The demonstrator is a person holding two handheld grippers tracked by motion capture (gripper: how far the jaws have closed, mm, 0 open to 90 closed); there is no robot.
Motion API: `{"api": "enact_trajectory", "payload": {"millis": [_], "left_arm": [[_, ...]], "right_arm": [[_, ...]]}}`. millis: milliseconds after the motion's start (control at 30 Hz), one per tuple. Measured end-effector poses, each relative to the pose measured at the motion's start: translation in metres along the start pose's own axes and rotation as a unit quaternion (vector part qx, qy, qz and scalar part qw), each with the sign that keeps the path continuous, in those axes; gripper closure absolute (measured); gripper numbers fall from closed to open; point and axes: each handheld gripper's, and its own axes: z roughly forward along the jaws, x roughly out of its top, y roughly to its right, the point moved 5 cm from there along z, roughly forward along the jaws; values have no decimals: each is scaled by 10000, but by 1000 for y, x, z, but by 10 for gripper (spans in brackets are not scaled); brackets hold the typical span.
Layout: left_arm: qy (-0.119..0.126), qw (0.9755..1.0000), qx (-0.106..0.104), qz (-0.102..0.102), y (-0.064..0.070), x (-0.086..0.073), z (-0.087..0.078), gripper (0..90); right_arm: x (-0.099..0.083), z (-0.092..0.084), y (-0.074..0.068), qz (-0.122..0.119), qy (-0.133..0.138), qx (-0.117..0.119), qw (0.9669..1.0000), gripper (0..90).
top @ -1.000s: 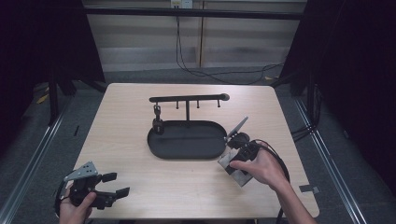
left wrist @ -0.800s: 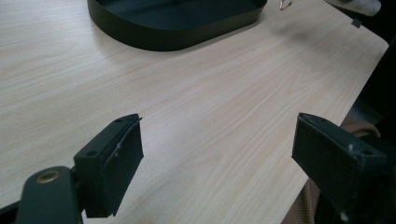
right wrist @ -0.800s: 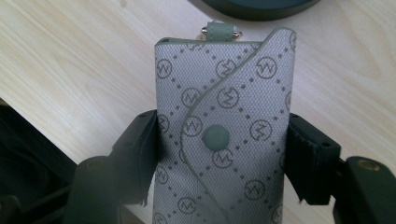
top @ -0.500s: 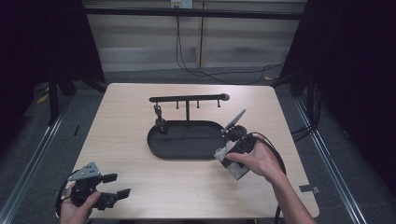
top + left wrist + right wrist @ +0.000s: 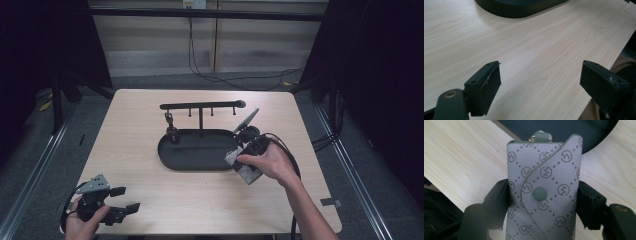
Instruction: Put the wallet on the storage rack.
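Step in hand: while the right hand-held gripper [image 5: 541, 202] is clamped on the grey patterned key pouch [image 5: 544, 190], the work looks to be carrying it to the black hook stand [image 5: 200, 106] and hanging it there.
Where the pouch is: held off the worktop [image 5: 140, 150] at the right end of the oval tray [image 5: 195, 150], just under the bar's right tip.
Doing it well: keep the jaws square on both long edges, as now, with the small top loop [image 5: 541, 136] left free, then bring the loop level with a peg and slide on gently.
Left hand-held gripper [image 5: 117, 200]: jaws wide apart, holding nothing, low at the near left corner.
Right gripper view adds: snap button, monogram print and loop, which the high view renders as a grey sliver.
High view adds: the stand's pegs and one small dark item [image 5: 171, 131] hanging at the left.
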Motion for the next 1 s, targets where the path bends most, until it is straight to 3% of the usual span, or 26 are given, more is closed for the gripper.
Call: {"api": "enact_trajectory", "payload": {"millis": [500, 1000], "left_arm": [[123, 9999, 57, -64, -2, 1, -1, 182], [160, 9998, 82, -119, -5, 2, -1, 182]], "right_arm": [[24, -2, 3, 276, 290, 68, 9992, 339], [36, 5, 23, 817, 757, 311, 9933, 339]]}}
